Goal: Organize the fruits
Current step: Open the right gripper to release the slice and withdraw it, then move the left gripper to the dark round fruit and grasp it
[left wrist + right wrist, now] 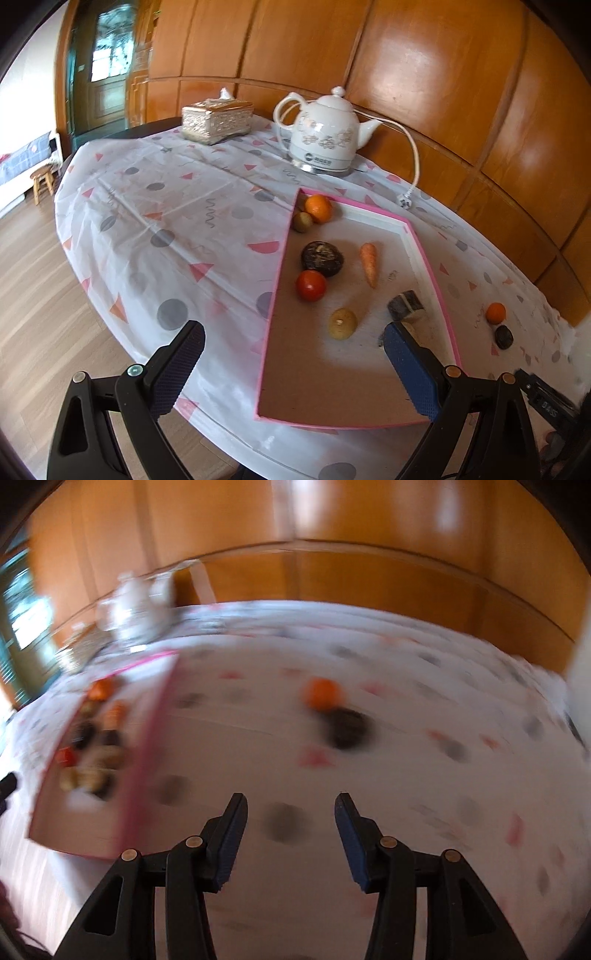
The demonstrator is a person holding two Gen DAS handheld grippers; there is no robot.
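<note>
The left hand-held gripper (291, 354) hung with its fingers spread wide and nothing between them, over the near end of a shallow pink-rimmed tray (432, 273) that lay on the bench (155, 236), which was covered by a white cloth printed with grey dots and pink triangles. Inside the tray, an orange (318, 208) sat in the far corner touching a small greenish-brown fruit (302, 222); nearer lay a dark round fruit (322, 258) just beside a red tomato (311, 285), with a carrot (370, 264) to their right, a pale yellowish fruit (342, 323) closer in, and a dark wedge-shaped piece (405, 305) near the tray's right rim. Outside the tray, to its right on the cloth, a second orange (495, 312) rested just beside a small dark fruit (504, 336). At the back of the bench stood a white kettle (325, 136) with its cord trailing, and a tissue box (217, 120) to its left. The right wrist view was heavily blurred; the right hand-held gripper (291, 803) was released too, its fingers apart and empty above the cloth, with the same second orange (322, 694) and small dark fruit (349, 725) lying ahead of it and the tray (147, 746) off to its left.
</note>
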